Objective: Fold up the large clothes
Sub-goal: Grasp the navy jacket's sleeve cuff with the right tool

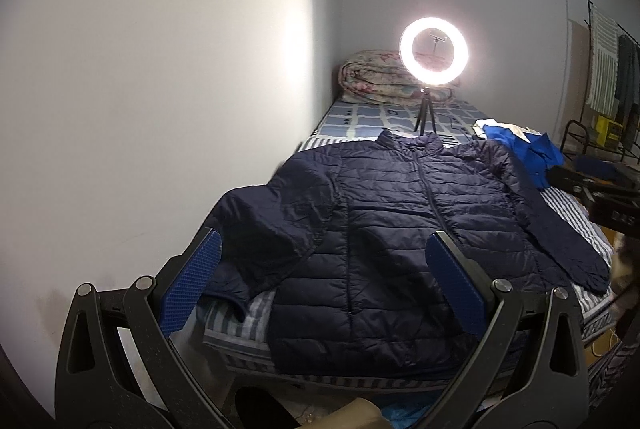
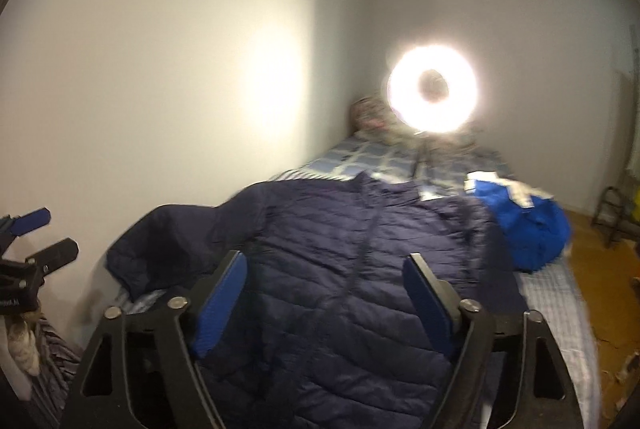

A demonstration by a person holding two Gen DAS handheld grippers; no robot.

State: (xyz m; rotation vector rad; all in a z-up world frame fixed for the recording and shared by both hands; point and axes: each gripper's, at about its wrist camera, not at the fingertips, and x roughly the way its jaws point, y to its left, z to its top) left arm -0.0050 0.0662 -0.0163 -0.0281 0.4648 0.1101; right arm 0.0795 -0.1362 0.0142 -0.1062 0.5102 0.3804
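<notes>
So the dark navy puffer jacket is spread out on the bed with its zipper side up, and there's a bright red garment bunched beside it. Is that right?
Not quite. The bunched garment beside the navy puffer jacket is bright blue, not red, as the left wrist view shows. The rest holds: the jacket lies spread on the bed, zipper side up.

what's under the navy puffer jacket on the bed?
The navy puffer jacket lies flat, front up, on a blue-and-white striped sheet that shows past its hem and sleeves. Whatever lies beneath the jacket's body is covered and cannot be seen.
</notes>
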